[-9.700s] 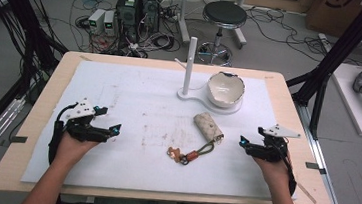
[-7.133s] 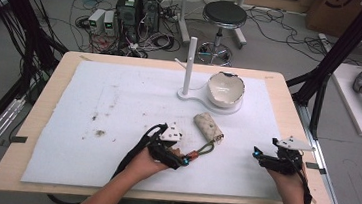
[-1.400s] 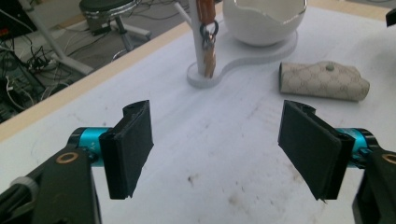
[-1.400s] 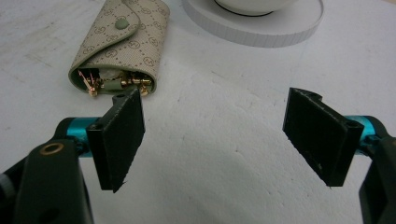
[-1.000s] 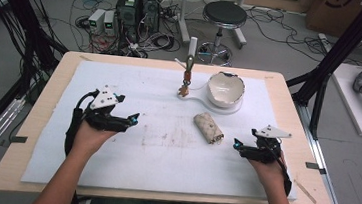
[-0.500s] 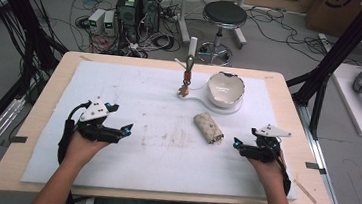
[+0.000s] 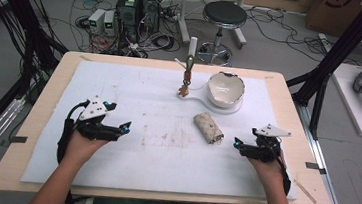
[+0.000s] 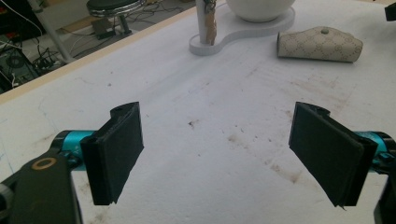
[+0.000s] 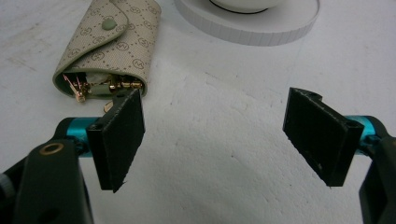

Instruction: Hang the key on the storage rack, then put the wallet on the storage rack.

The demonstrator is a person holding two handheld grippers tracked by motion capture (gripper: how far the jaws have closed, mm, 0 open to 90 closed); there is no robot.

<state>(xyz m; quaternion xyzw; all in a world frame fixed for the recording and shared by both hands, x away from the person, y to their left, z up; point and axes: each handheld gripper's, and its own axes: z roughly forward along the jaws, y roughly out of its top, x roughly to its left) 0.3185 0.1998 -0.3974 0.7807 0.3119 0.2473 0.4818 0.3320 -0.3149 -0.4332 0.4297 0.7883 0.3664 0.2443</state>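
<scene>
1. My left gripper point(image 7: 127, 125) near the table's point(image 7: 40, 133) left edge and right gripper point(image 7: 236, 142) near its right edge both rest with jaws spread, empty.
2. I'd retreat gently, leaving the key pouch point(image 7: 208, 127) undisturbed.
3. The pouch lies right of centre, its long axis diagonal, open end facing the near-right corner; the key point(image 7: 187, 77) hangs on the stand point(image 7: 192, 48) by the far edge.

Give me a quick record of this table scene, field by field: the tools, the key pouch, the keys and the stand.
left tool: open, nothing between the jaws, over the white mat
right tool: open, holding nothing, just right of the key pouch
key pouch: beige patterned, lying on the mat, snapped shut
keys: hanging on the post
stand: white base carrying the post and a white bowl
</scene>
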